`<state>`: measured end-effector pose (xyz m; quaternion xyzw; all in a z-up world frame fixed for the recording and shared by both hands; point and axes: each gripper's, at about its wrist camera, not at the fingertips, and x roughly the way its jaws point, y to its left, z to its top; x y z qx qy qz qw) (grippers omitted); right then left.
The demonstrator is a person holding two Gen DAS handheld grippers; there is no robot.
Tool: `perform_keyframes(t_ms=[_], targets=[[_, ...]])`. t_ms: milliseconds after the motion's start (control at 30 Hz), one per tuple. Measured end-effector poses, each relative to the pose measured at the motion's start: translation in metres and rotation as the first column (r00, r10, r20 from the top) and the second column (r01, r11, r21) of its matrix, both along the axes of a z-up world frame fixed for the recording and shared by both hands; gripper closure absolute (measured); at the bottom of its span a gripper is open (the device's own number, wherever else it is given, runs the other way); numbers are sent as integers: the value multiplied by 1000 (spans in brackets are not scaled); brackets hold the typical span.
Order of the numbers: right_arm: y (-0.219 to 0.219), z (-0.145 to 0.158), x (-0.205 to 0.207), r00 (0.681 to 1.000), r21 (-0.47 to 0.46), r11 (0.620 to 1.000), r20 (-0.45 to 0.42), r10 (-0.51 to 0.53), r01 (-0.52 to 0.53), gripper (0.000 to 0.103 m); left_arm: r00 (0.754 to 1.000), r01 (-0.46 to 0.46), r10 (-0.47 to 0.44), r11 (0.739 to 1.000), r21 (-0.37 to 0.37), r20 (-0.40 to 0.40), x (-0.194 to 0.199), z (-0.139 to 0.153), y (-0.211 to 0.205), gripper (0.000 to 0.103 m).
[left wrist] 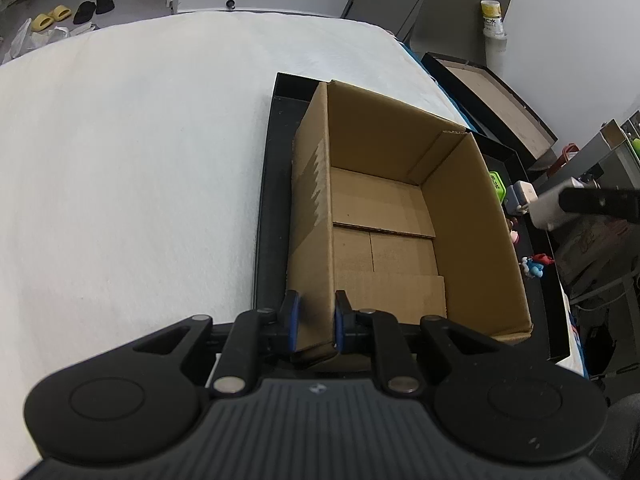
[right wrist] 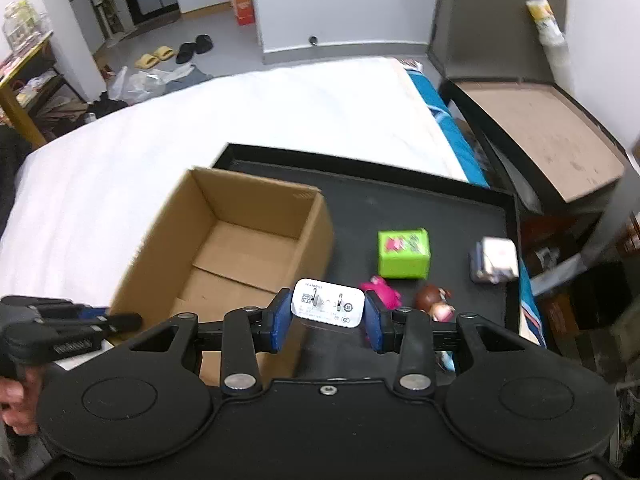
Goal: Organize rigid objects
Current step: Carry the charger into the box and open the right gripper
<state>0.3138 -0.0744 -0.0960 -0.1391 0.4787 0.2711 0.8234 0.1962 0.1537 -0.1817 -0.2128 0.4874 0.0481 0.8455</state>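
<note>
An open, empty cardboard box (left wrist: 384, 220) stands on a black tray (left wrist: 272, 208) on the white bed. My left gripper (left wrist: 315, 320) is shut on the box's near left wall at its corner. In the right wrist view the box (right wrist: 240, 256) is at the left of the tray (right wrist: 440, 216). My right gripper (right wrist: 327, 316) is shut on a white Huawei charger (right wrist: 328, 307) and holds it above the tray, just right of the box's near right corner. The left gripper (right wrist: 120, 320) shows at the box's near corner.
On the tray right of the box lie a green cube (right wrist: 403, 253), a white and blue cube (right wrist: 494, 260), a pink toy (right wrist: 382, 294) and a brown-haired figurine (right wrist: 434, 302). A blue figurine (left wrist: 534, 266) shows too. A black stand with a brown top (right wrist: 540, 136) is at right.
</note>
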Motion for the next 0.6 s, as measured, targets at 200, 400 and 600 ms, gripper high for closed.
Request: perform_keyframes(t_ms=[200,400,600], targets=[[30,1,0,999,8,999,0,50,-50,65,1000,1,-1,1000,-20,3,0,-2,3,86],[59,-4,-1,996,10,996,-11,94,-94,65,1000,12,-12,1000,-18,0,1,-2,2,86],[89,-8,2,991,10,991,-14,131,-130,65,1000,14,-14,1000,-27,3,0,-3,3,85]])
